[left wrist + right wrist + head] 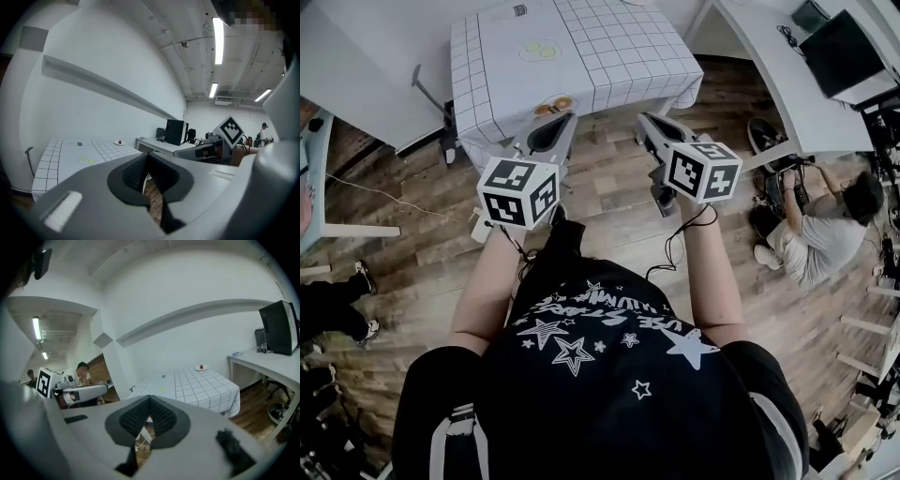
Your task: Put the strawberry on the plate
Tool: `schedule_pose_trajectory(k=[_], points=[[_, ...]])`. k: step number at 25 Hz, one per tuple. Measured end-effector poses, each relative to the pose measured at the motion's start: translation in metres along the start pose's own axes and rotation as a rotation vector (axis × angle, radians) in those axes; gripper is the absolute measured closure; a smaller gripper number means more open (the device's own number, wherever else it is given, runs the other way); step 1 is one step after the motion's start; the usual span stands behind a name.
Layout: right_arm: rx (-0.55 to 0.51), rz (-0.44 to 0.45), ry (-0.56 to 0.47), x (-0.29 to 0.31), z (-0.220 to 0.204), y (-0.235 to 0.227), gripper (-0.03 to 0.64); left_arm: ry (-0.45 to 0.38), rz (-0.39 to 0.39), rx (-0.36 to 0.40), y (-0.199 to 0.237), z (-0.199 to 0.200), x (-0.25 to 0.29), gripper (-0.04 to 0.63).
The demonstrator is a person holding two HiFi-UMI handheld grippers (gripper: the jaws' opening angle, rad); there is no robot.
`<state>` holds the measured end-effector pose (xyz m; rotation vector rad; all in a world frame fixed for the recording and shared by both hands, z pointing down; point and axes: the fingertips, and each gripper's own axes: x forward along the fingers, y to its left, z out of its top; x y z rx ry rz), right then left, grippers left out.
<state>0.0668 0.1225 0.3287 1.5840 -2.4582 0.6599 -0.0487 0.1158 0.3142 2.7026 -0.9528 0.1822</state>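
Note:
A small red strawberry (201, 366) lies on a little white plate (198, 368) at the far end of a table under a white checked cloth (197, 390). The left gripper view shows the same strawberry (119, 141) far off. My left gripper (559, 124) and right gripper (645, 122) are held side by side over the wooden floor, just short of the table's near edge (581, 117). Both are shut with nothing between the pads, as seen on the left gripper (146, 161) and the right gripper (149, 401). Neither is close to the strawberry.
Two yellow-green discs (539, 49) lie mid-table, and an orange-brown item (555, 105) sits at its near edge. A white desk with a dark monitor (844, 52) stands to the right. A person (825, 234) sits on the floor there. Someone's shoes (361, 277) show at left.

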Motion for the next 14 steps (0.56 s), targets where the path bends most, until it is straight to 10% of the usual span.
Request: schedule_pose_trajectory(k=[14], points=[[-0.032, 0.096, -0.031, -0.038, -0.048, 0.040, 0.604, -0.018, 0.051, 0.066, -0.046, -0.034, -0.047, 0.586]])
